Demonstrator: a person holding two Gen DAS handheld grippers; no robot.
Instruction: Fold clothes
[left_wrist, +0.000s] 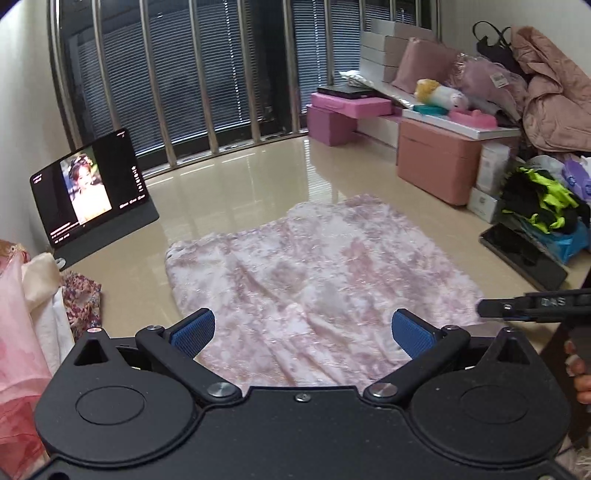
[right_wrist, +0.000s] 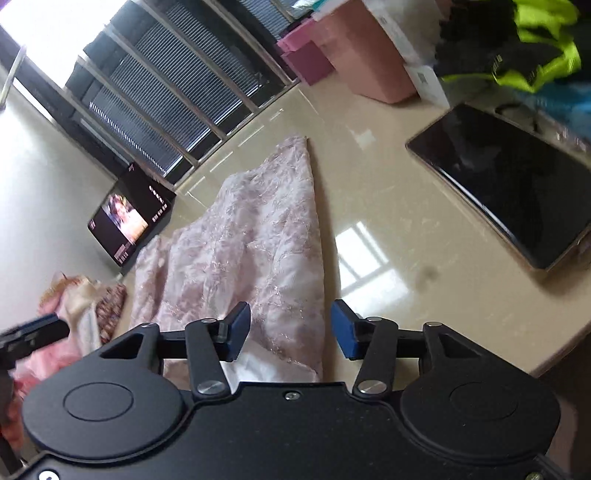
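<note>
Glossy beige floor tiles (left_wrist: 240, 184) run up to a barred window with dark blinds, and on them lies the task's thing, a pale pink patterned garment (left_wrist: 317, 280), spread mostly flat with soft creases in front of both tools. Neither tool holds anything: the left gripper (left_wrist: 303, 332) hangs over the near part of the cloth with its jaws wide apart, and the right gripper (right_wrist: 291, 330) sits at the garment's right edge with its jaws part open, the cloth's edge below the gap but not pinched. I judge this to be the pause between folds, or the approach to the first one. The next move likely calls for each tool to drop to an edge or corner, close on the fabric, and carry it across without dragging the rest along. A propped tablet (left_wrist: 92, 192) at the left plays a video, and its small on-screen text is too fine to read. The right tool's arm, seen from the left wrist camera, carries raised letters that look like "DAS", though blurred. A dark tablet (right_wrist: 509, 184) lies flat at the right, near a neon-yellow and black garment (left_wrist: 543, 199). More clothes (left_wrist: 26, 314) are piled at the left.
</note>
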